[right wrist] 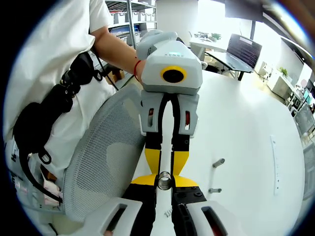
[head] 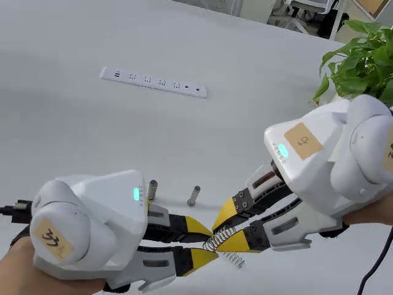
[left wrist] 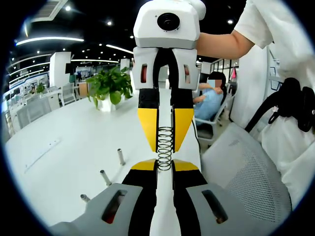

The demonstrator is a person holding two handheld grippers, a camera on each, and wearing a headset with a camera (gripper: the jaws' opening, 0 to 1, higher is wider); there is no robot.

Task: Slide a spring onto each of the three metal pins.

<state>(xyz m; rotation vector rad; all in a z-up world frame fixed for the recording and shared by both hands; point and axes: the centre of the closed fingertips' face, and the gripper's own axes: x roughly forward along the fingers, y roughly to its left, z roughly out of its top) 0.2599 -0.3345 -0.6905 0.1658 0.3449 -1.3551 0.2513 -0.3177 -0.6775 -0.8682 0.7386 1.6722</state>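
- Near the person's side of the workbench, the left gripper and the right gripper are meeting tip to tip. Each pair of jaws is standing narrow and pinching one end of the held spring.
- The held spring is bridging the two sets of yellow tips above the tabletop, its long axis running along the line of both grippers. In the right gripper view it is presenting end-on as a ring.
- A loose spring is lying flat on the bench just beneath the tips.
- One metal pin and a second pin are standing just beyond the left gripper, apart from each other. The left gripper view is showing three pins in a row.
- A power strip and a plant are sitting well beyond, with open white surface lying between them and the pins.
- A mesh chair is standing at the bench edge, beside the person.
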